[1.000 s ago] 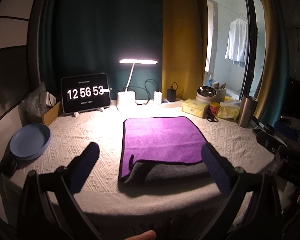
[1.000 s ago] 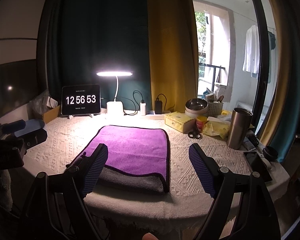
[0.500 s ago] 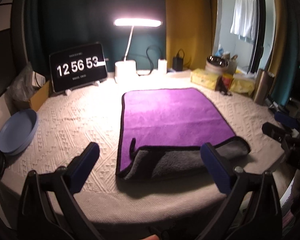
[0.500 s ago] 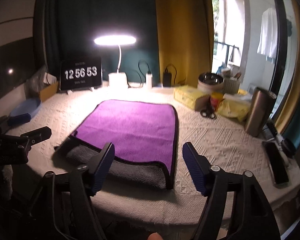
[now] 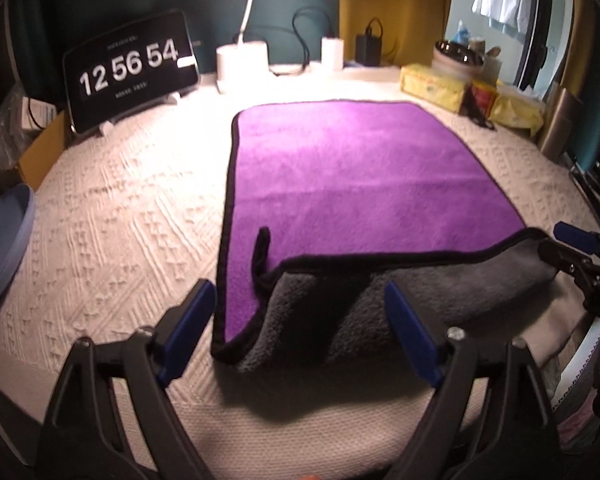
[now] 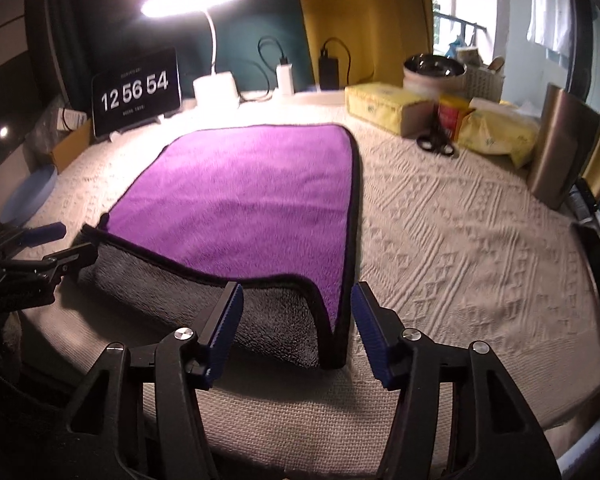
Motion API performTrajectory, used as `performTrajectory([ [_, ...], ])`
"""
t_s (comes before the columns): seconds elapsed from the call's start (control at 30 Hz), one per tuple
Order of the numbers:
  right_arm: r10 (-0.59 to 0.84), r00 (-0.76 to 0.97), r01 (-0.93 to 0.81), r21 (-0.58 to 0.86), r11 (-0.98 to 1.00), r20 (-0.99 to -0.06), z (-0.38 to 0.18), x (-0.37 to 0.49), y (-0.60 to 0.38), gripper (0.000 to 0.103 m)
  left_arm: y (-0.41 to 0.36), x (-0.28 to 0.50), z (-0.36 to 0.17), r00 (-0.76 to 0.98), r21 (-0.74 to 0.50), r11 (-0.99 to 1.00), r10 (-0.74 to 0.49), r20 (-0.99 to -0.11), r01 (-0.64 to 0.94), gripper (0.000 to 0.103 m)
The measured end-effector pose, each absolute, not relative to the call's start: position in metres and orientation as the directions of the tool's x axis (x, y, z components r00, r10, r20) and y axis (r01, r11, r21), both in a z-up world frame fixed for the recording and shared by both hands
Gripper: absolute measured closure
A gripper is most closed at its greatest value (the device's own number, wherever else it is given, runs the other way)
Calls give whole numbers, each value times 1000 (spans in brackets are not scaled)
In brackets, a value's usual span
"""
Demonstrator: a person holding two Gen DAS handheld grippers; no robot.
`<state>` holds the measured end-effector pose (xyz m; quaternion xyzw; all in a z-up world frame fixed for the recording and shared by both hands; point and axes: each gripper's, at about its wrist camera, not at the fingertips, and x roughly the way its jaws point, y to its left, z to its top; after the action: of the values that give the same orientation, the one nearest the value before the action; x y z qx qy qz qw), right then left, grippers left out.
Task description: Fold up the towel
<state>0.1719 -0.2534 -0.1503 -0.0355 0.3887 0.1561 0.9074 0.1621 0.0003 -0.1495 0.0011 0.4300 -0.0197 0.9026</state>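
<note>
- we see the purple towel (image 5: 352, 176) lying flat in the middle of the white textured surface (image 5: 112, 216), its near edge hanging over the front lip so that the grey underside (image 5: 400, 300) shows.
- the left hand-held gripper (image 5: 296, 328) hangs just in front of the towel's near-left corner (image 5: 228, 348), jaws apart, nothing between them.
- the right hand-held gripper (image 6: 296, 328) sits at the near-right corner (image 6: 336, 344), jaws likewise apart and empty (the corner rises just beyond the gap, untouched as far as we can tell).
- we judge this to be the approach before the first fold: both tools lined up on the two front corners, no grasp made yet.
- the next move, in our reading, calls for each tool to ease forward until a corner's black hem lies between its pads, then close on it; after that both corners would need lifting together and carrying toward the far edge near the lamp base (image 5: 242, 62).
- a small black hanging loop (image 5: 260, 252) lies near the left corner and could be caught by mistake.
- a clock display (image 5: 130, 70), blue plate (image 5: 4, 256), scissors (image 6: 436, 140) and steel tumbler (image 6: 560, 148) stand around the edges, well apart from the towel.
</note>
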Motion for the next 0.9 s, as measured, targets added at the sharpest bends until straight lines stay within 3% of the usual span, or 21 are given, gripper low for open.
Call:
performTrajectory([
  [0.07, 264, 630, -313, 72, 947, -731, -157, 177, -253, 50, 0, 165, -156, 617, -15, 999, -37, -786, 41, 18],
  [0.2, 265, 606, -328, 68, 942, -751, -166, 182, -249, 51, -6, 170, -164, 592, -3, 998, -42, -805, 67, 46],
  [0.43, 242, 623, -348, 14, 937, -744, -171, 181, -240, 90, -19, 168, -161, 597, 17, 994, -51, -801, 109, 71],
  [0.63, 224, 661, -344, -24, 939, -716, -157, 179, -240, 97, -23, 163, -146, 620, 38, 992, -44, -783, 118, 78],
  [0.9, 220, 713, -334, -47, 941, -666, -127, 176, -239, 97, -26, 157, -113, 677, 35, 991, -62, -733, 129, 80],
])
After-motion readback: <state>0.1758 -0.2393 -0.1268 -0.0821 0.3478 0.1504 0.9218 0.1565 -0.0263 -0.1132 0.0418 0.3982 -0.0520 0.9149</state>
